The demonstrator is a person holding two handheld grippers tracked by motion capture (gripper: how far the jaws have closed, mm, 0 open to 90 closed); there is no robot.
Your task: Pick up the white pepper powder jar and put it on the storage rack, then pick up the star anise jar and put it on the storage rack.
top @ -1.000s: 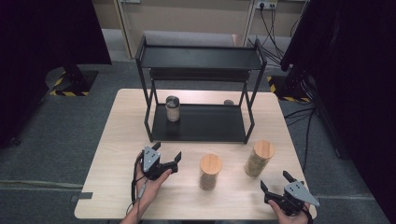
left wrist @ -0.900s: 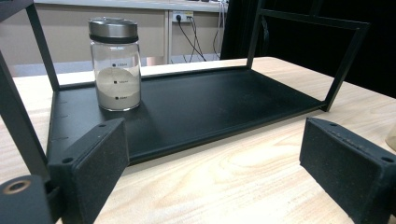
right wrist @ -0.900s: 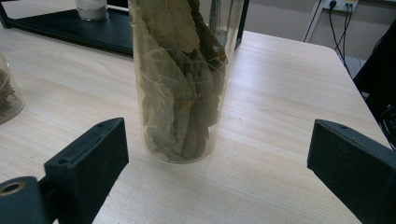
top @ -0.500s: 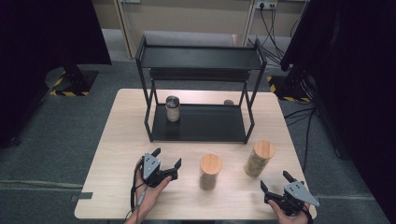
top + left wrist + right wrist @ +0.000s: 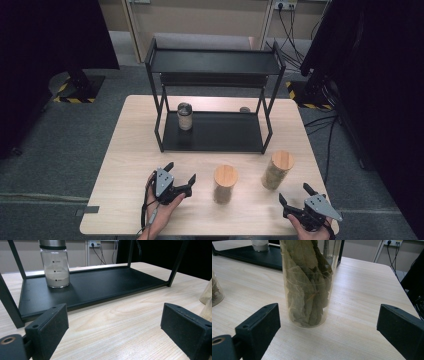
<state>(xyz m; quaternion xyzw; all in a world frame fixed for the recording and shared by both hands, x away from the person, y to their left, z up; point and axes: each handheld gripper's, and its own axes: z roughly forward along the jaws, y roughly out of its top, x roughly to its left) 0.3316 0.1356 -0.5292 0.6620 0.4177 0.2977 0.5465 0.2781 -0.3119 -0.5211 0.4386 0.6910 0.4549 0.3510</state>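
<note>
A black two-tier rack (image 5: pixel 215 131) stands at the back of the wooden table (image 5: pixel 130 150). On its lower shelf (image 5: pixel 100 285) sits a glass jar of white powder (image 5: pixel 185 116) (image 5: pixel 54 267) with a grey lid. Two wooden-lidded jars stand in front of the rack: a shorter one (image 5: pixel 225 184) and a taller one holding dried leaves (image 5: pixel 276 170) (image 5: pixel 308 282). My left gripper (image 5: pixel 181 171) (image 5: pixel 115 322) is open, low over the table left of the shorter jar and facing the rack. My right gripper (image 5: pixel 294 192) (image 5: pixel 329 315) is open just short of the leaf jar, which lines up between its jaws.
A small dark round object (image 5: pixel 244 109) lies at the rack's back right. In the right gripper view the shorter jar (image 5: pixel 215 290) shows at the left edge. Cables and dark screens surround the table on the grey floor (image 5: pixel 60 150).
My left gripper has drifted slightly back toward the person's edge of the table. The right gripper and the jars have not moved.
</note>
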